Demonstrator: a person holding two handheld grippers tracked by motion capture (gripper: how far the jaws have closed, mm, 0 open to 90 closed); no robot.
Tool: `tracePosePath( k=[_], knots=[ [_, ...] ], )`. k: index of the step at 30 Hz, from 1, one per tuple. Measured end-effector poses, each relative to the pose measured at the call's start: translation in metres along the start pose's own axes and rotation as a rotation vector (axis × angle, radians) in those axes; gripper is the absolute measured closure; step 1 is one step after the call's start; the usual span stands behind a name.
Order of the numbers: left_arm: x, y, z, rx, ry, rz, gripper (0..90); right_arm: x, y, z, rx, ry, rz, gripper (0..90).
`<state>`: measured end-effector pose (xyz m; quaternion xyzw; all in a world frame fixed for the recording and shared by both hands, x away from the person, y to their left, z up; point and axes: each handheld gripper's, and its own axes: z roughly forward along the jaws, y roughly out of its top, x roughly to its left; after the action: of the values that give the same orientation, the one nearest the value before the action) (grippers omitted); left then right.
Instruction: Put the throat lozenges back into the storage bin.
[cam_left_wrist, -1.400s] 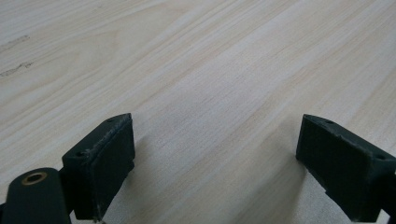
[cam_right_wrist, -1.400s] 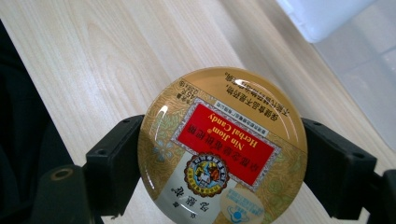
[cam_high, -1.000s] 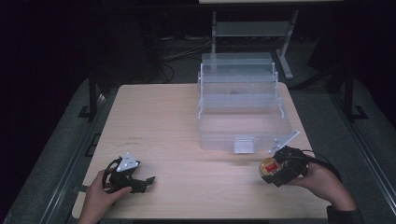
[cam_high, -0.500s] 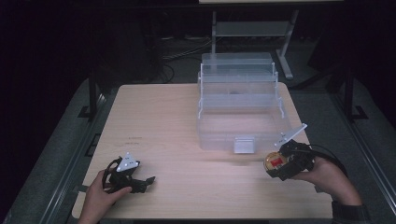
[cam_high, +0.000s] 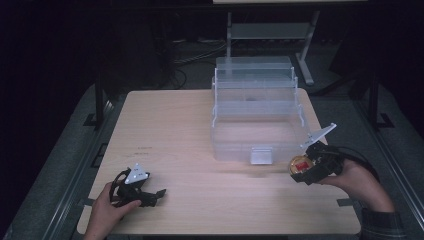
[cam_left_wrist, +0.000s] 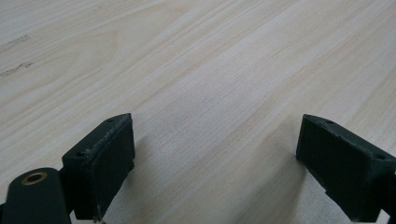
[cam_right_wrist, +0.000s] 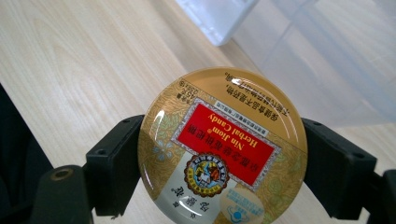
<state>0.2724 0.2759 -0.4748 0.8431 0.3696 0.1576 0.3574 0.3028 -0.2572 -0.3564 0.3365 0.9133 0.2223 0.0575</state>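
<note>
At the lower right of the high view, the right hand (cam_high: 361, 181) holds the right gripper (cam_high: 306, 170) lifted and tilted, its jaws pointing left. Between them a round candy tin (cam_high: 300, 166) is clamped, just beside the front right corner of the clear plastic box (cam_high: 256, 117). Half a second ago this gripper was at almost the same place; a second ago it was lower and a bit more left.

The left gripper (cam_high: 156, 194) rests at the lower left on the table (cam_high: 170, 125), jaws wide apart, unchanged.

The right gripper view shows the tin's (cam_right_wrist: 223, 148) red label "Nin Jiom Herbal Candy", upside down; the high view gives only a red spot.
</note>
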Motion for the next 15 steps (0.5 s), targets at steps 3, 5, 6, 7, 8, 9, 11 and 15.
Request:
tracePosePath(
  k=[3, 5, 6, 7, 8, 9, 11, 15],
  knots=[
    [0.000, 0.000, 0.000, 0.000, 0.000, 0.000, 10.7, -0.005, 0.002, -0.005, -0.003, -0.012, 0.009, 19.7],
    [0.000, 0.000, 0.000, 0.000, 0.000, 0.000, 10.7, -0.007, 0.003, -0.007, -0.006, -0.016, 0.011, 19.7],
    [0.000, 0.000, 0.000, 0.000, 0.000, 0.000, 10.7, -0.009, 0.004, -0.008, -0.004, -0.020, 0.012, 19.7],
    [0.000, 0.000, 0.000, 0.000, 0.000, 0.000, 10.7, -0.010, 0.005, -0.009, -0.004, -0.022, 0.015, 19.7],
    [0.000, 0.000, 0.000, 0.000, 0.001, 0.003, 10.7, -0.012, 0.006, -0.010, -0.004, -0.024, 0.016, 19.7],
    [0.000, 0.000, 0.000, 0.002, 0.000, 0.004, 10.7, -0.013, 0.007, -0.011, -0.002, -0.024, 0.021, 19.7],
    [0.000, 0.000, 0.000, 0.002, 0.001, 0.005, 10.7, -0.016, 0.009, -0.013, -0.006, -0.030, 0.025, 19.7],
    [0.000, 0.000, 0.000, 0.003, 0.000, 0.005, 10.7, -0.021, 0.013, -0.016, -0.006, -0.035, 0.035, 19.7]
  ],
)
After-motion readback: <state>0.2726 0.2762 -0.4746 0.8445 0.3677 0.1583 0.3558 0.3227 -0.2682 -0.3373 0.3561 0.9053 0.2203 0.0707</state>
